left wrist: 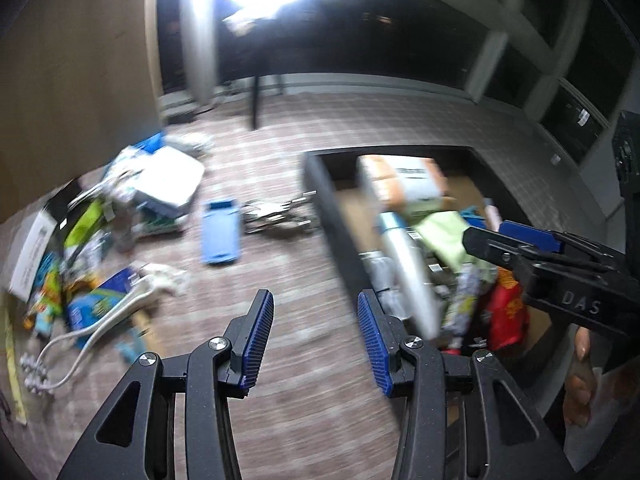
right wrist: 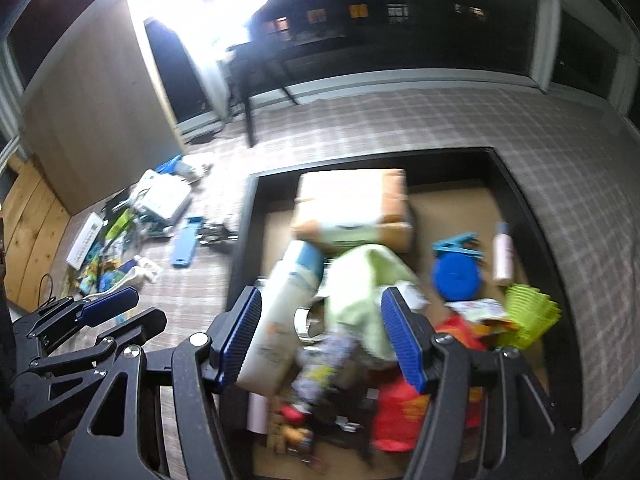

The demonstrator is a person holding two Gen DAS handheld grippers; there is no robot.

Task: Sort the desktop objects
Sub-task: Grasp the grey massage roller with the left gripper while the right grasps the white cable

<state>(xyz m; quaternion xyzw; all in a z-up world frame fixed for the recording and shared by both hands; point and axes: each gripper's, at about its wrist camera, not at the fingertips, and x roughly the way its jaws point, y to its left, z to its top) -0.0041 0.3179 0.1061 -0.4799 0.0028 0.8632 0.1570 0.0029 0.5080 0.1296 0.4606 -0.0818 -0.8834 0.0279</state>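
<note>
My left gripper (left wrist: pixel 315 300) stands open over bare checked carpet, with nothing between its blue pads. It hangs between a loose pile of packets and boxes (left wrist: pixel 92 264) on the left and a black-walled box (left wrist: pixel 320 208) on the right. My right gripper (right wrist: pixel 322 296) is open above that box (right wrist: pixel 248 216), nothing pressed by its pads. Beneath it lie a white bottle (right wrist: pixel 280 304), a pale green cloth (right wrist: pixel 360 280) and a red bag (right wrist: pixel 400 412). Each gripper shows in the other's view: the right gripper (left wrist: pixel 486 232) and the left gripper (right wrist: pixel 150 306). Both pictures are motion-blurred.
The box also holds a cardboard package (right wrist: pixel 352 204), a blue lid (right wrist: pixel 456 276), a small white bottle (right wrist: pixel 503 256) and a green basket (right wrist: pixel 528 316). On the carpet lie a blue tray (left wrist: pixel 222 232), a white cable (left wrist: pixel 100 320) and metal clips (left wrist: pixel 276 220). A wooden wall (left wrist: pixel 80 80) stands left.
</note>
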